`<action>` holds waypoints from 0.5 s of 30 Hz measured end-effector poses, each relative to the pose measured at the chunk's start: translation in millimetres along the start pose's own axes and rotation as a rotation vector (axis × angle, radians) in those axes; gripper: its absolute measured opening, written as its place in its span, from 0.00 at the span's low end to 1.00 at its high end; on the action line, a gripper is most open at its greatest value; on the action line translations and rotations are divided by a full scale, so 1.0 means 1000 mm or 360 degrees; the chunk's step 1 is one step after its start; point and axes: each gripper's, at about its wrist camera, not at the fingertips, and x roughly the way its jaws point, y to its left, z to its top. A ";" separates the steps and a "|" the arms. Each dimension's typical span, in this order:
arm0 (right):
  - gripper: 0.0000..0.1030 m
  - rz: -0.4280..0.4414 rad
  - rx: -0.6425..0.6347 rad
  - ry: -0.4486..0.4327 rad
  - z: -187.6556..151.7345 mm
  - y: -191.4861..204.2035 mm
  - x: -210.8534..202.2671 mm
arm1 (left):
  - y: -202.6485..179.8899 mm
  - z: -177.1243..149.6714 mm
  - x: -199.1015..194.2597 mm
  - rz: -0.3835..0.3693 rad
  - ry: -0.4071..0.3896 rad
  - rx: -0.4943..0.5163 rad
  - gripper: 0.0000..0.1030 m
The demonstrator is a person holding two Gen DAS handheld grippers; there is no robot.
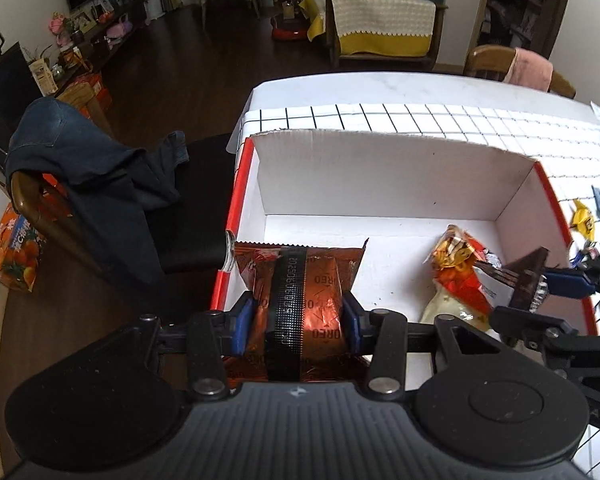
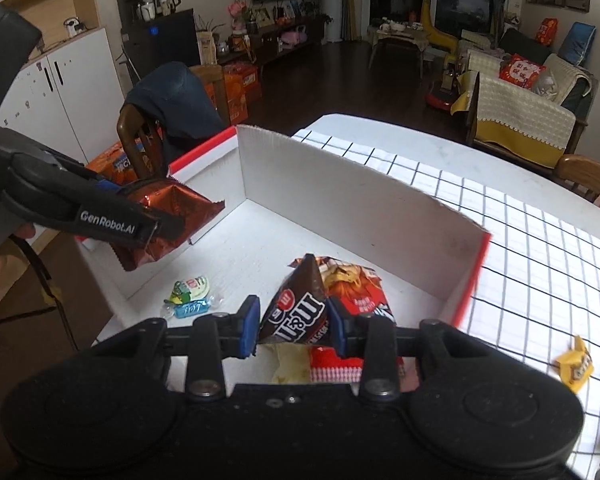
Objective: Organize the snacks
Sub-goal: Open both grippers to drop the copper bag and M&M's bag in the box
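Note:
My left gripper point(image 1: 298, 320) is shut on a copper-orange Oreo packet point(image 1: 300, 280), held over the left side of an open white box with red outer walls point(image 1: 380, 168). My right gripper point(image 2: 294, 326) is shut on a brown M&M's bag point(image 2: 296, 308), held over the box's right part point(image 2: 340, 184). Below it lies a red and yellow snack bag point(image 2: 356, 284), also in the left wrist view point(image 1: 456, 268). Small wrapped candies point(image 2: 190, 296) lie on the box floor. The Oreo packet point(image 2: 172, 216) and left gripper point(image 2: 156, 220) show at the left in the right wrist view.
The box stands on a table with a white grid-pattern cloth point(image 2: 520, 240). Loose yellow and blue candies point(image 2: 576, 364) lie on the cloth right of the box. A wooden chair draped with dark jeans point(image 1: 92, 168) stands left of the table. An orange carton point(image 1: 16, 252) sits on the floor.

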 end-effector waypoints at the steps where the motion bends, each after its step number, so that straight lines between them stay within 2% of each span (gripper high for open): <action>1: 0.34 -0.0002 -0.0015 0.0012 0.001 0.002 0.005 | -0.001 0.000 0.002 0.0002 0.0006 0.0025 0.43; 8: 0.34 -0.0009 -0.0064 0.0088 -0.003 0.008 0.027 | -0.017 -0.001 0.012 0.0032 0.0036 0.0182 0.42; 15: 0.34 0.0003 -0.0055 0.0115 -0.001 0.009 0.032 | -0.019 -0.002 0.020 0.0028 0.0089 0.0196 0.42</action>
